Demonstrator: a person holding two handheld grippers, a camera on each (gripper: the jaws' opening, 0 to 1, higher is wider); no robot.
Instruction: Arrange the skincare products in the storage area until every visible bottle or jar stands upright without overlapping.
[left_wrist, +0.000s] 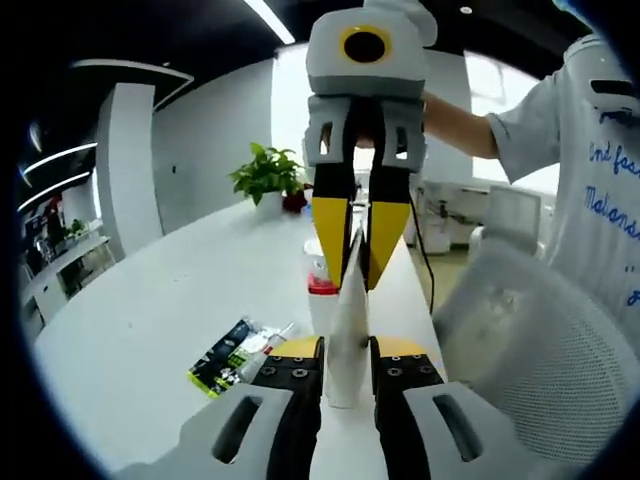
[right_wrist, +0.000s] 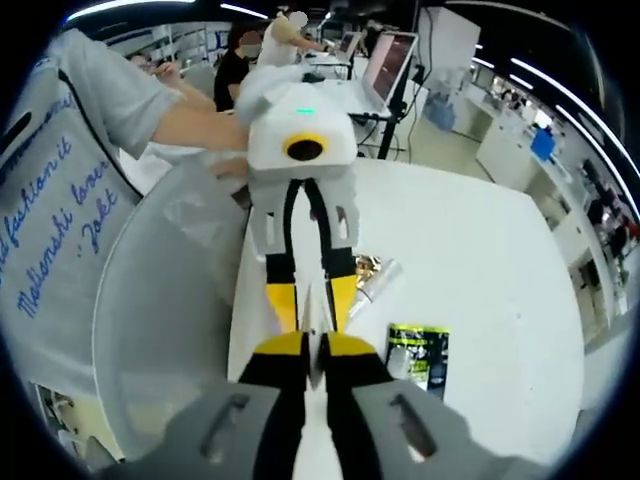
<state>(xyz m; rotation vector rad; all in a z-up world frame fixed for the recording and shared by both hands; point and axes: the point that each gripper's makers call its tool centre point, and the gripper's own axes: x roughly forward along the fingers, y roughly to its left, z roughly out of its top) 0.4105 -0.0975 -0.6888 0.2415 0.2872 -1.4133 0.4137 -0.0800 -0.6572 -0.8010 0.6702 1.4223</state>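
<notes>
A flat white tube (left_wrist: 345, 320) is held edge-on above the white table (left_wrist: 150, 320), clamped from both ends. My left gripper (left_wrist: 346, 350) is shut on its near end. My right gripper (left_wrist: 360, 280) comes down from above and is shut on its far end. In the right gripper view, my right gripper (right_wrist: 318, 345) and my left gripper (right_wrist: 312, 305) meet tip to tip on the thin white tube (right_wrist: 313, 300). A small bottle with a red band (left_wrist: 321, 287) stands upright just behind the tube. A black-and-green sachet (left_wrist: 225, 360) (right_wrist: 418, 355) and a shiny packet (right_wrist: 372, 275) lie flat on the table.
A mesh chair back (left_wrist: 540, 350) (right_wrist: 170, 290) stands close beside the table edge. A person in a light printed shirt (left_wrist: 600, 190) holds the grippers. A potted plant (left_wrist: 265, 172) sits at the far end. Monitors (right_wrist: 392, 55) and people are beyond the table.
</notes>
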